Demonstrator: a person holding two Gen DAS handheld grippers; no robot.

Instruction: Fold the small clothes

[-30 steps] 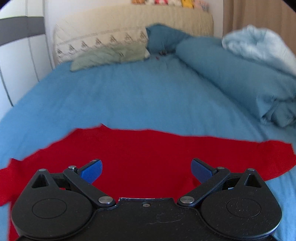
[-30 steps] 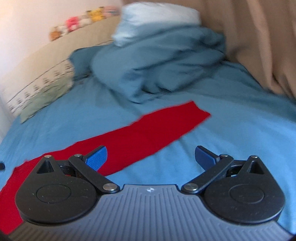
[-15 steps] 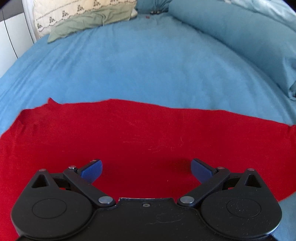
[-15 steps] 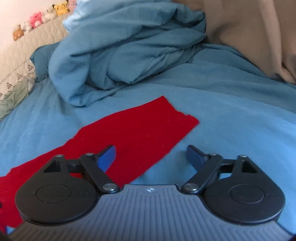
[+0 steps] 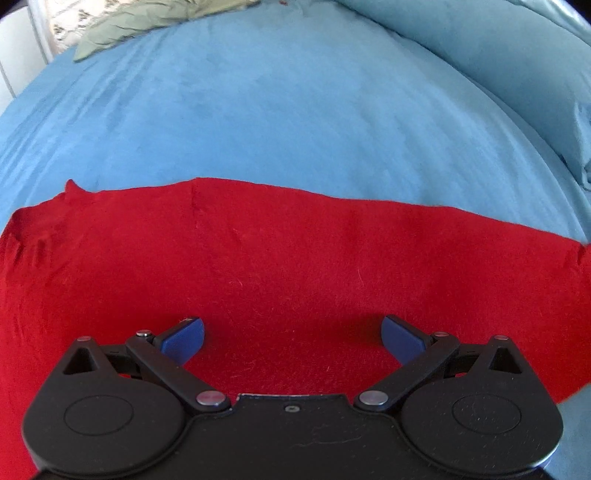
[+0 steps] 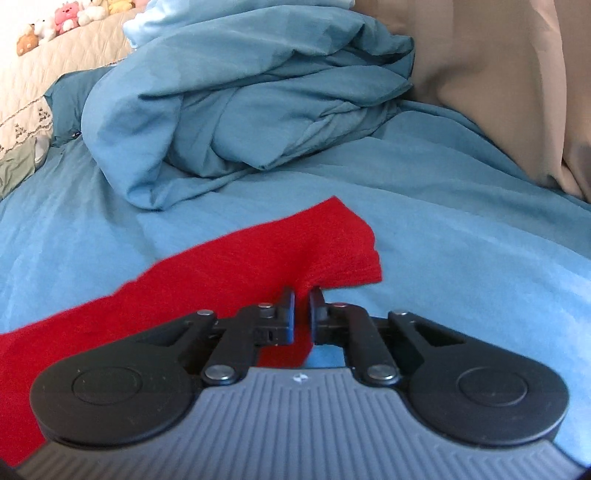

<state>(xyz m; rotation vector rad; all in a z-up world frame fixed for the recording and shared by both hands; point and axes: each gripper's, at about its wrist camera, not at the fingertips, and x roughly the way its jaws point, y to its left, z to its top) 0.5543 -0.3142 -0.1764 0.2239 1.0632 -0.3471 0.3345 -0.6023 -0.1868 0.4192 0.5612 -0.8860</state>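
Note:
A red garment [image 5: 295, 258] lies spread flat across the blue bed sheet [image 5: 277, 110]. My left gripper [image 5: 291, 334] is open, low over the garment's middle, with its blue pads on either side of bare red cloth. In the right wrist view the garment's end [image 6: 325, 251] lies on the sheet. My right gripper [image 6: 302, 295] is shut on the near edge of that end, and the cloth puckers up between the fingers.
A bunched blue duvet [image 6: 240, 103] lies behind the garment, on the right side of the bed. A beige curtain [image 6: 498, 81] hangs at the right. A green cloth [image 5: 147, 22] and a patterned pillow lie at the headboard, with plush toys [image 6: 62, 22] on top.
My right gripper went from open to shut on the garment's end. My left gripper moved lower and further over the red cloth, still open.

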